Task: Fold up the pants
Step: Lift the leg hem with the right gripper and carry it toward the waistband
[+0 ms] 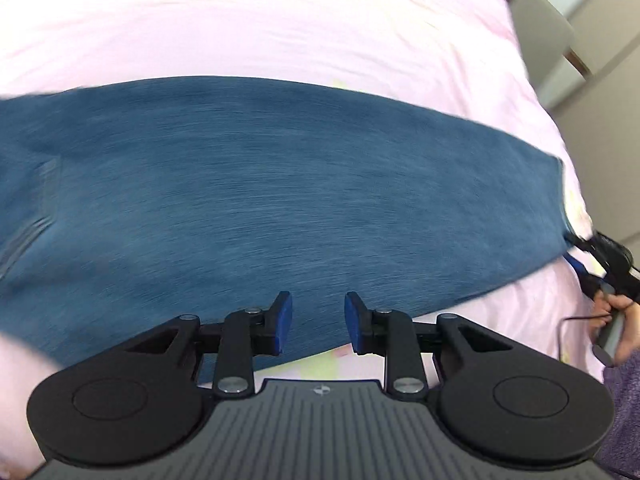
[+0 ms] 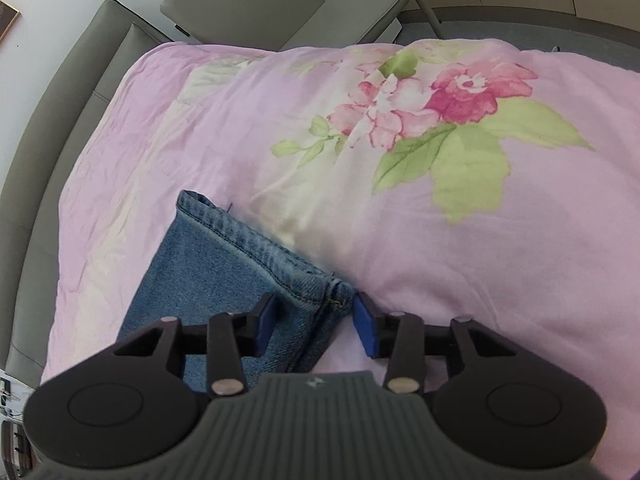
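Blue jeans (image 1: 260,184) lie stretched across a pink floral bedsheet (image 1: 280,20); the left wrist view is blurred by motion. My left gripper (image 1: 318,322) hovers over the near edge of the denim, open, with nothing between its blue pads. In the right wrist view the hemmed leg end (image 2: 240,252) rests flat on the sheet (image 2: 480,260). My right gripper (image 2: 316,322) straddles the hem's near corner, open, its pads not pressing the cloth. That gripper (image 1: 600,264) also shows at the leg end in the left wrist view, held by a hand (image 1: 620,320).
A grey padded headboard (image 2: 60,128) borders the bed on the left, with a grey folding chair (image 2: 288,4) behind it. The chair (image 1: 540,28) also shows past the bed edge in the left wrist view. A purple sleeve (image 1: 624,400) is at the lower right.
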Demonstrator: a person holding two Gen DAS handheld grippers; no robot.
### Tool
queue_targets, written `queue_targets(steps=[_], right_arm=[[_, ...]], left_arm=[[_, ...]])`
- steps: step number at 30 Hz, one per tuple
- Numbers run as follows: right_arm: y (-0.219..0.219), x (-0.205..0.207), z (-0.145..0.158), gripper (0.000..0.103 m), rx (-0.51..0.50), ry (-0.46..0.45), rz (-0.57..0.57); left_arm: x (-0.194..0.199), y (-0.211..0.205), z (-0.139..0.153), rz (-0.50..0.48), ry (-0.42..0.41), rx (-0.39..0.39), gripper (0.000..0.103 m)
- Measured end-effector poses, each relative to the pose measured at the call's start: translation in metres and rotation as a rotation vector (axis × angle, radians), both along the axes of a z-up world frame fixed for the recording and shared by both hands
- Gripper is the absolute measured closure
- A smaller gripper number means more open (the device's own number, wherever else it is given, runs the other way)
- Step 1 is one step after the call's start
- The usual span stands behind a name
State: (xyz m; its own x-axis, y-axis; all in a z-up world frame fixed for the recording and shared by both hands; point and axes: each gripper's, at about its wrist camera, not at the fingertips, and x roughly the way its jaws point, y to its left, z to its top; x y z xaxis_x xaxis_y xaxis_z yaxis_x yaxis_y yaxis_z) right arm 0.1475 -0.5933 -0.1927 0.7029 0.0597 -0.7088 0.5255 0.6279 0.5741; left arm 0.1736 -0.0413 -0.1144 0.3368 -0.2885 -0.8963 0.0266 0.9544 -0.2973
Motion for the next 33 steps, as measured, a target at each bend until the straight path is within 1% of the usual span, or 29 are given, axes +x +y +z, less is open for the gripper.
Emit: queue_targets(steps=[3, 5, 8, 11, 13, 16, 17, 20, 23, 26, 29, 33], right_arm=[[0.009, -0.009, -0.001, 0.074, -0.017, -0.011, -0.017], [0.012, -0.010, -0.002, 0.075, -0.037, -0.019, -0.013], [0.008, -0.005, -0.008, 0.075, -0.004, -0.021, -0.022], [0.005, -0.002, -0.012, 0.075, 0.014, -0.021, -0.024], [0.002, -0.003, -0.012, 0.077, 0.018, -0.019, -0.014], [0.000, -0.003, -0.010, 0.079, 0.025, -0.014, 0.002], [-0.001, -0.002, -0.008, 0.082, 0.029, -0.011, 0.004], [-0.001, -0.002, 0.002, 0.088, 0.029, -0.018, 0.014], [0.002, -0.006, 0.017, 0.092, 0.014, -0.047, 0.028], [0.010, -0.011, 0.043, 0.093, -0.028, -0.106, 0.068], [0.034, -0.012, 0.084, 0.093, -0.128, -0.182, 0.165], [0.083, -0.015, 0.138, 0.094, -0.273, -0.268, 0.304]], left_arm=[[0.016, -0.037, -0.006, -0.082, 0.010, -0.033, 0.071], [0.027, -0.064, -0.013, -0.133, 0.017, -0.055, 0.071], [0.039, -0.101, -0.021, -0.196, 0.019, -0.098, 0.071], [0.043, -0.129, -0.030, -0.232, 0.033, -0.132, 0.071], [0.042, -0.145, -0.039, -0.247, 0.049, -0.118, 0.073], [0.038, -0.153, -0.049, -0.248, 0.074, -0.081, 0.073], [0.038, -0.154, -0.053, -0.246, 0.084, -0.066, 0.073], [0.036, -0.158, -0.061, -0.251, 0.093, -0.038, 0.079], [0.033, -0.163, -0.069, -0.260, 0.089, -0.012, 0.080], [0.028, -0.167, -0.073, -0.264, 0.081, -0.002, 0.080], [0.021, -0.166, -0.072, -0.249, 0.073, -0.005, 0.080], [0.010, -0.169, -0.068, -0.262, 0.044, 0.001, 0.080]])
